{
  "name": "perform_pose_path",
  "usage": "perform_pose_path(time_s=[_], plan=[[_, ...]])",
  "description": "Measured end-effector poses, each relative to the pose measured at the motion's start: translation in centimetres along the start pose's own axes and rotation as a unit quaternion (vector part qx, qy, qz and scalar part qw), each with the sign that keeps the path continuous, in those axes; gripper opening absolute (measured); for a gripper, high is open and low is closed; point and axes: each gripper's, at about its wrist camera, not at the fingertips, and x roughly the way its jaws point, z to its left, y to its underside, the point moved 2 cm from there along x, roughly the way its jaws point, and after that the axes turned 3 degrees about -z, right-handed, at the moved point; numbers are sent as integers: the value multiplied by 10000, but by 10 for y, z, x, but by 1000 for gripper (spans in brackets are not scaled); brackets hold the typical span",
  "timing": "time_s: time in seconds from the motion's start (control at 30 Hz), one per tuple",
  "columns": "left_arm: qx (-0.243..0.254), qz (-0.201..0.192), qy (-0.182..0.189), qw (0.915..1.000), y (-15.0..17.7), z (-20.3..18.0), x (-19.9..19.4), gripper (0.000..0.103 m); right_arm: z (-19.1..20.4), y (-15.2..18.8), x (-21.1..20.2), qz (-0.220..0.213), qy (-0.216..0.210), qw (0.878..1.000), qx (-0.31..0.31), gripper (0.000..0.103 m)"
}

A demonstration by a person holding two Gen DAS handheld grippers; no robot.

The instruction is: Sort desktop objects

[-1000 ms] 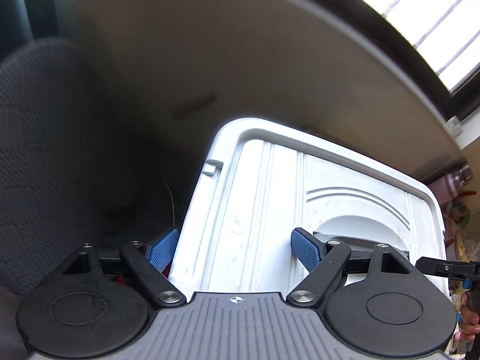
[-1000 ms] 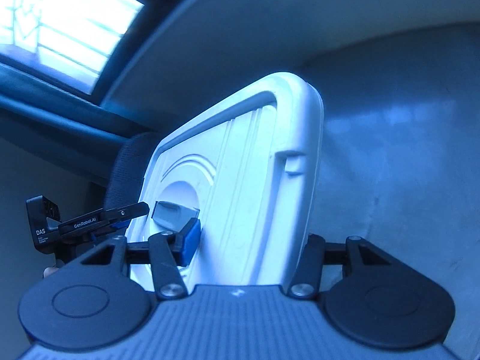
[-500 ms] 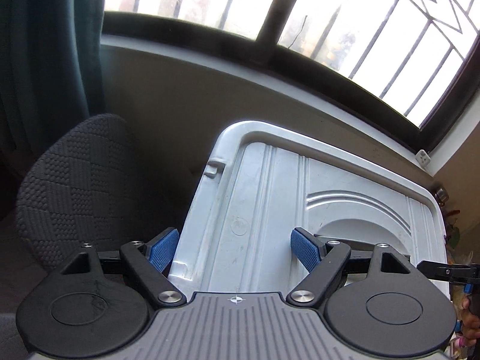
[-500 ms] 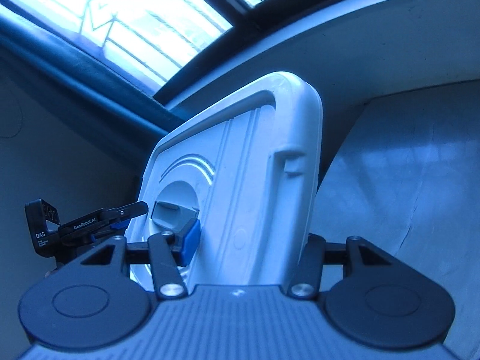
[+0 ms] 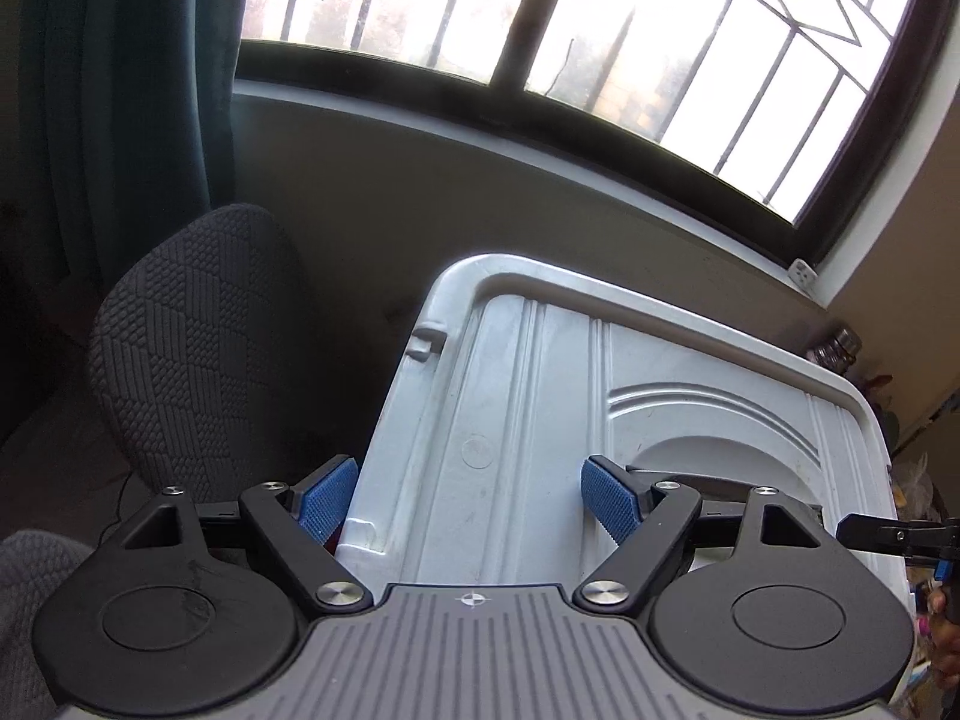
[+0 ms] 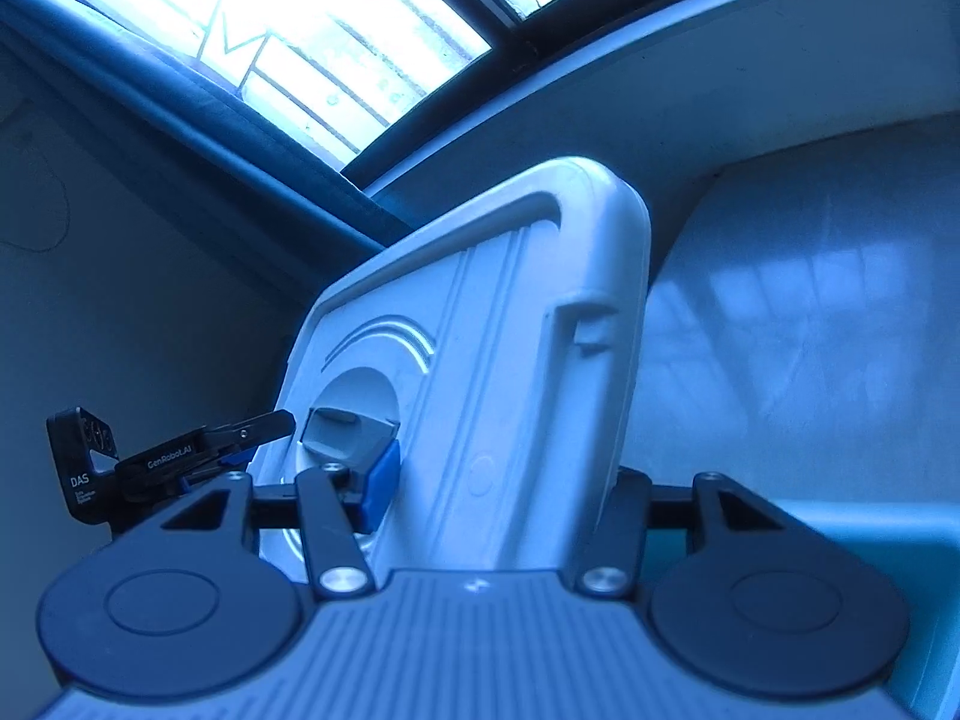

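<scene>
A white plastic bin lid (image 5: 540, 408) with ribs and a round recessed handle is held up in the air, tilted, between both grippers. My left gripper (image 5: 468, 504) is shut on the lid's left edge, one blue pad (image 5: 612, 501) on its top face. My right gripper (image 6: 498, 480) is shut on the lid's (image 6: 498, 360) opposite edge, with one blue pad (image 6: 381, 483) by the handle recess. The left gripper's tip (image 6: 180, 456) shows at the left of the right wrist view.
A black fabric office chair (image 5: 192, 354) stands at the left below a barred window (image 5: 540, 48). A dark curtain (image 5: 120, 90) hangs at the far left. A wall and sill lie behind the lid. Cluttered items (image 5: 840, 348) sit at the far right.
Both grippers have lifted and tilted the lid upward; the window now fills the top of both views, and the chair has dropped lower in the left view.
</scene>
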Motion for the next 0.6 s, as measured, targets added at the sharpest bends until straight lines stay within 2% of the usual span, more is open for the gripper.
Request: perform_pose_path(time_s=[0.27,0.6], plan=[[185,137,127,9997,52,-21,-24,82,-1,51,-44,-138,134,9996,192,53],[257,198,227,9992,92,-40,-37,82,-6,75,-66,-266,234,9989,311,53]])
